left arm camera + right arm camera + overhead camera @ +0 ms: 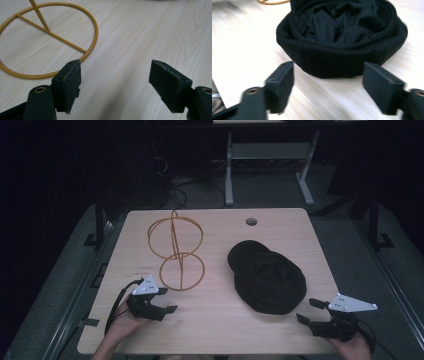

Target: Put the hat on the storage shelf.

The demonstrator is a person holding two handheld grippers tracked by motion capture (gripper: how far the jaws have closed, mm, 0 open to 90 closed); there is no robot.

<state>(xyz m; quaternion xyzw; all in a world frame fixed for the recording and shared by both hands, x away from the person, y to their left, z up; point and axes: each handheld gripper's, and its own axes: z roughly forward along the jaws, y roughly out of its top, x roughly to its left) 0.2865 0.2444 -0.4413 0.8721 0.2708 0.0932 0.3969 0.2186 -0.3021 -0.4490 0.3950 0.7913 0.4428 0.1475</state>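
A black cloth hat (267, 276) lies upside down on the right half of the light wooden table (220, 320); its hollow inside (342, 22) faces up. A yellow wire stand (176, 252) with a ring base and a ring top stands left of centre. My left gripper (166, 300) is open near the front left, just short of the stand's base ring (50, 37), nothing between its jaws. My right gripper (309, 311) is open at the front right, a short way from the hat's rim (332, 62), and holds nothing.
A round cable hole (251, 221) sits near the table's far edge. Beyond the table, on the dark floor, are a white desk frame (270, 165) and loose cables (175, 185). A person's hands hold both grippers at the front edge.
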